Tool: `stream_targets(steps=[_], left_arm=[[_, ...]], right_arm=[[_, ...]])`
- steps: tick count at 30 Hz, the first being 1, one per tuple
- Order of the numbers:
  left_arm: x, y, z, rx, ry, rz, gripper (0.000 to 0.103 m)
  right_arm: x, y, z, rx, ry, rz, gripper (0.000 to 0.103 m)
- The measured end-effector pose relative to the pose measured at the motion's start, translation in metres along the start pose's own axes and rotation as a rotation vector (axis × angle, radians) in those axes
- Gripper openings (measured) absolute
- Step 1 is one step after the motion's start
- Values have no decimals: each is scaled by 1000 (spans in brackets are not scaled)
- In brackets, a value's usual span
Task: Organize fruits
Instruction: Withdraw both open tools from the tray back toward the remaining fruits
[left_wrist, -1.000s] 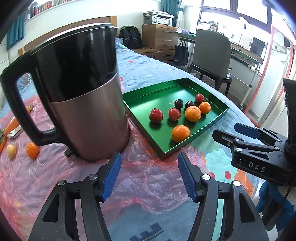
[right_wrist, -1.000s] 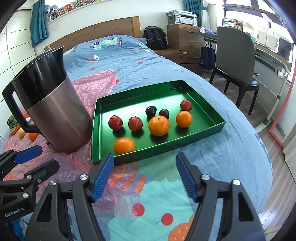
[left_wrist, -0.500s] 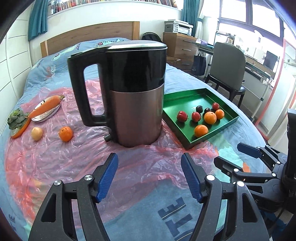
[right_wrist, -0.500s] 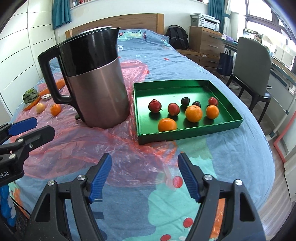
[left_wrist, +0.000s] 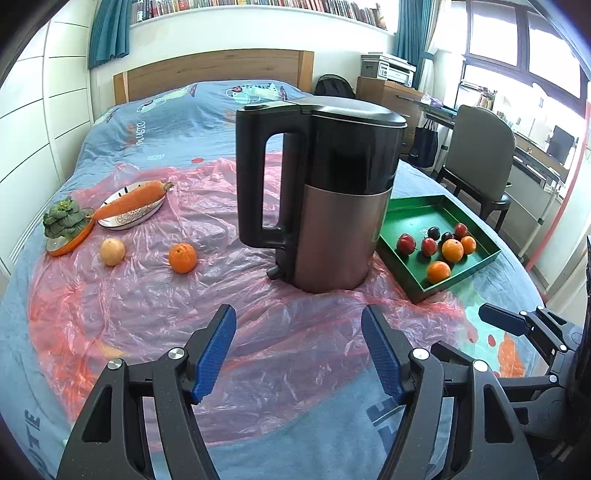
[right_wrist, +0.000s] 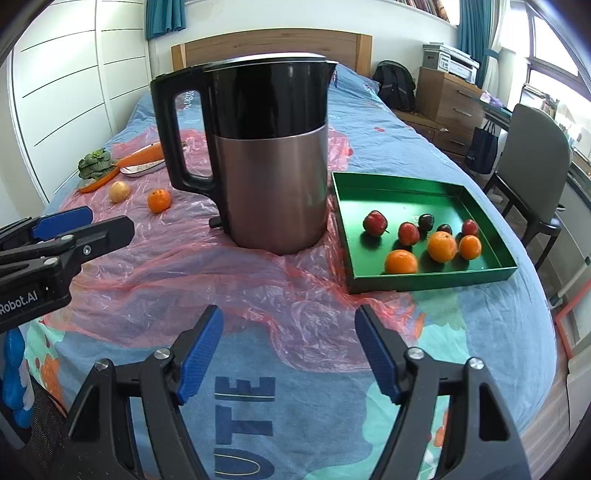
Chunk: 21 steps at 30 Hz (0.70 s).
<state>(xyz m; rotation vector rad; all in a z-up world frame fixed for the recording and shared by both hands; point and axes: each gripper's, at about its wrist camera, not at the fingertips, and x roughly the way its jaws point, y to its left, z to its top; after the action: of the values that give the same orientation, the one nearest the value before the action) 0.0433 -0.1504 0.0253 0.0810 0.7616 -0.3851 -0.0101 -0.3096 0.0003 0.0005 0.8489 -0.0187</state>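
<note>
A green tray (left_wrist: 413, 221) (right_wrist: 436, 188) lies on the bed at the right and holds several oranges and small red and dark fruits. A loose orange (left_wrist: 182, 257) (right_wrist: 159, 200) and a pale yellow fruit (left_wrist: 112, 251) (right_wrist: 119, 191) lie on the pink plastic sheet to the left of the kettle. My left gripper (left_wrist: 299, 349) is open and empty, low over the sheet, in front of the kettle. My right gripper (right_wrist: 290, 349) is open and empty, near the bed's front edge. Each gripper shows at the side of the other's view.
A tall black and steel kettle (left_wrist: 325, 192) (right_wrist: 258, 155) stands between the loose fruits and the tray. A carrot on a plate (left_wrist: 131, 201) and a leafy green (left_wrist: 62, 221) lie at the far left. A chair (left_wrist: 480, 158) and desk stand right of the bed.
Both grippers have pulled back and away from the kettle and tray, so more of the bed shows. The left view has swung left, and the loose fruits are now in plain sight. Both stay open.
</note>
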Motion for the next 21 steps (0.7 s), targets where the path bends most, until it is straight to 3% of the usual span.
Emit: stream_targets(steps=[21], left_arm=[[24, 103, -21, -138, 22, 130, 67]], right_arm=[[46, 86, 4, -125, 66, 112, 103]])
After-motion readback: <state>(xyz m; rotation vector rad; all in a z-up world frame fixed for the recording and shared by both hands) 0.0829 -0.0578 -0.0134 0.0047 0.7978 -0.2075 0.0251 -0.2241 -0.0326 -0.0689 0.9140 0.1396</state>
